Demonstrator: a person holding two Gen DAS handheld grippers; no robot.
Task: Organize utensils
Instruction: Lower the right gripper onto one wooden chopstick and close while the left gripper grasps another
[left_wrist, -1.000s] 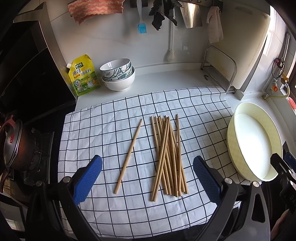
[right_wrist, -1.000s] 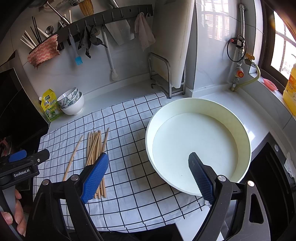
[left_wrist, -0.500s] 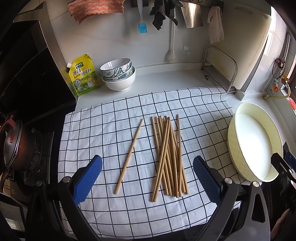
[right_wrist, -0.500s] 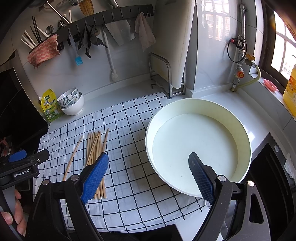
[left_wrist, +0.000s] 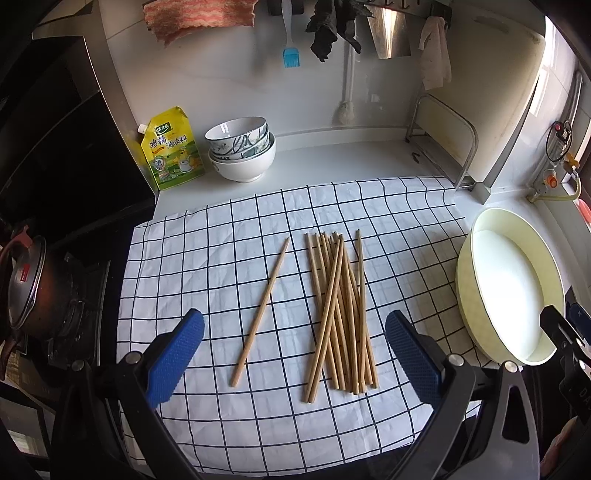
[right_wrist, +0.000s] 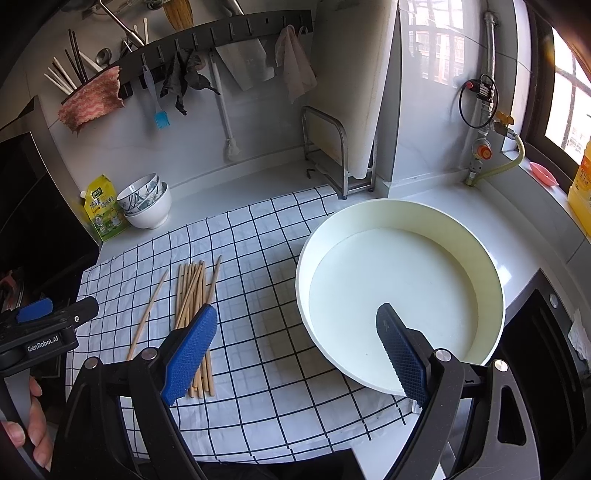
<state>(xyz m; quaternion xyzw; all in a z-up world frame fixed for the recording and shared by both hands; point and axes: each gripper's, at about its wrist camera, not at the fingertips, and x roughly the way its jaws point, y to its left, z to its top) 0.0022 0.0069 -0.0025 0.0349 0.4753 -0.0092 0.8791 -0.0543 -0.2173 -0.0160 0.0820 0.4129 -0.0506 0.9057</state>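
Chopsticks unmoved vs earlier, left tool & right tool both still wide open, empty.

Stacked bowls beside yellow pouch

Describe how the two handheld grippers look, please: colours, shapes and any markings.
The left gripper and the right gripper each have a black frame with silver screws and two blue finger pads with a fine dotted texture. The left gripper's body carries white "GenRobot.AI" lettering.
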